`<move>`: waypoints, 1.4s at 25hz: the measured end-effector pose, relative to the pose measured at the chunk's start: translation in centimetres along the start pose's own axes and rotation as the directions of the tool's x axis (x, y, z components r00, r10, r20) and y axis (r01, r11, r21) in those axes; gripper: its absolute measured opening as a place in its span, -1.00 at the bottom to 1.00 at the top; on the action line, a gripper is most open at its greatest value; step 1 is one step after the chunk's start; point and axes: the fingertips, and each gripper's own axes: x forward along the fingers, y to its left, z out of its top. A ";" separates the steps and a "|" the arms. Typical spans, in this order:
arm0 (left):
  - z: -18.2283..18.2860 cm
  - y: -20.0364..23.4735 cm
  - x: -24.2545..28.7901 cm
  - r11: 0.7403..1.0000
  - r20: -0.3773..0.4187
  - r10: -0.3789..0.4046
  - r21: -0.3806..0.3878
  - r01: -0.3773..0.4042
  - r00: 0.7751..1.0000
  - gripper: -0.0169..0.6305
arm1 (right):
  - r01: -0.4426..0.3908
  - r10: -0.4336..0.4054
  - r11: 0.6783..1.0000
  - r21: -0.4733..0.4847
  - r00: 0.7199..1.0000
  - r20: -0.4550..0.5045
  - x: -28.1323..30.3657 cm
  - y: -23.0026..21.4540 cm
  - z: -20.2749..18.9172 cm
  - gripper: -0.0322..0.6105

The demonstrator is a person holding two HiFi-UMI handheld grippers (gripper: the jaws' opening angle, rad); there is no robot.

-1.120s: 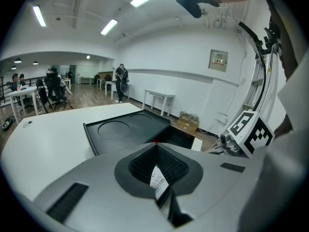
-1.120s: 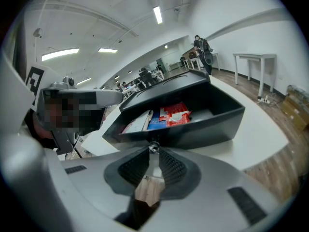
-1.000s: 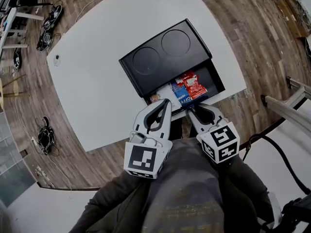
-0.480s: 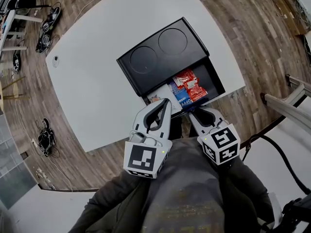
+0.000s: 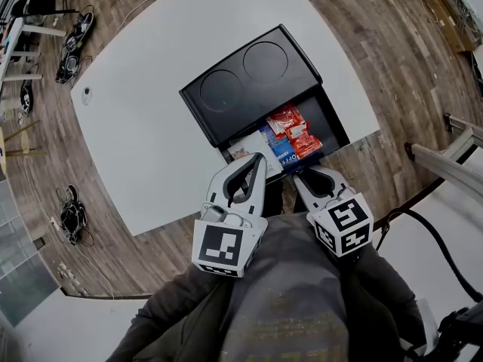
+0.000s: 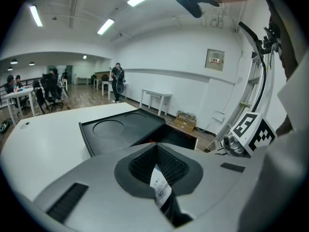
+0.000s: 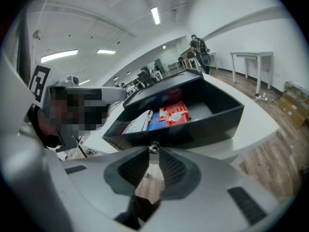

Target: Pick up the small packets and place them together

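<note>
Packet headed for the drawer.
The left gripper [image 5: 256,159] jaws clamp a small white printed packet [image 6: 159,186]; the right gripper [image 5: 296,176] jaws pinch the small metal knob [image 7: 153,147] of the black drawer [image 7: 203,129], likely to hold it open.

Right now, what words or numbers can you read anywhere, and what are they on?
"ELLOW": the end of a word, on the white packet.
"OFFEE": part of a word, on the blue packet.
Too small to read: the print on the red packets.
No letters at all: the cube markers, which are only black-and-white square patterns.
</note>
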 end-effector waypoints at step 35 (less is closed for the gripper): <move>5.9 6.1 -4.3 0.980 0.204 0.195 -0.082 -0.182 0.959 -0.94 | -0.141 0.136 0.950 -0.278 0.990 -0.036 -0.1 2.7 10.6 -0.57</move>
